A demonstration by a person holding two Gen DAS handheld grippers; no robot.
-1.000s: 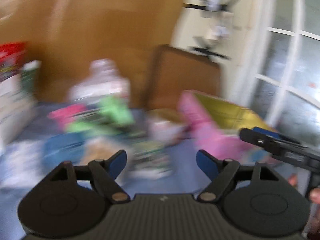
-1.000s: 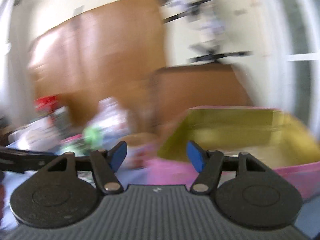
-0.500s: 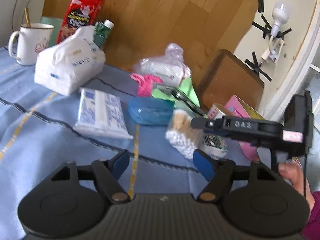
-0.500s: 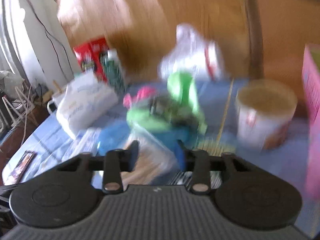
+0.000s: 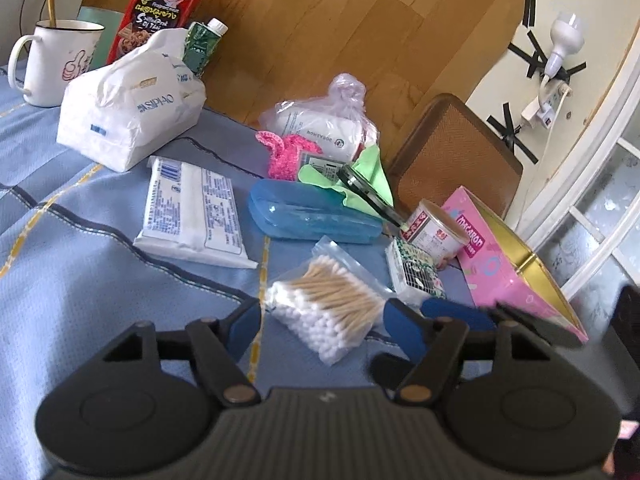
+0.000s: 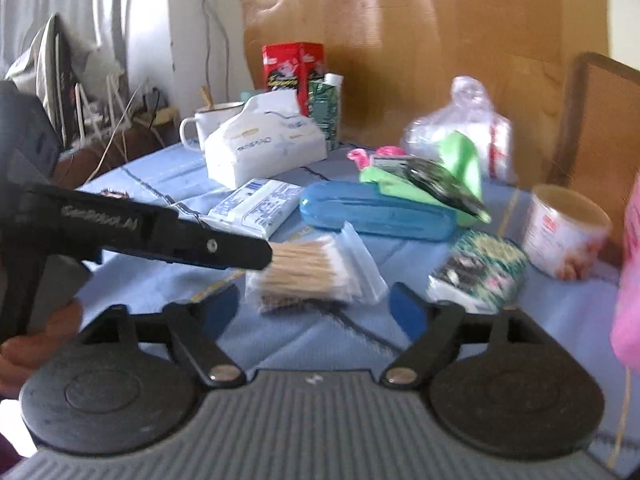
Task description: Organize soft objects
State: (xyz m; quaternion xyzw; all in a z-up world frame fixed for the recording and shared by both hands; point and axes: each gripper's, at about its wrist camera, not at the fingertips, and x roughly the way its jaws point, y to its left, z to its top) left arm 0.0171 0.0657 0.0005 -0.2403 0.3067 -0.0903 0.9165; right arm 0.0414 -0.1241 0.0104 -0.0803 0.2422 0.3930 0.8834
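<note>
Right hand-held gripper opening, empty

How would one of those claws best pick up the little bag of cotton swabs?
Probably across the fat middle of the cotton swab bag, from above, fingers on its two long sides. It lies flat on the tablecloth, and the loose plastic edges look too thin to hold.

blue striped tablecloth, pink box, translucent blue case

A bag of cotton swabs is laid on the worktop, with a case behind it and a tissue pack to its left.
</note>
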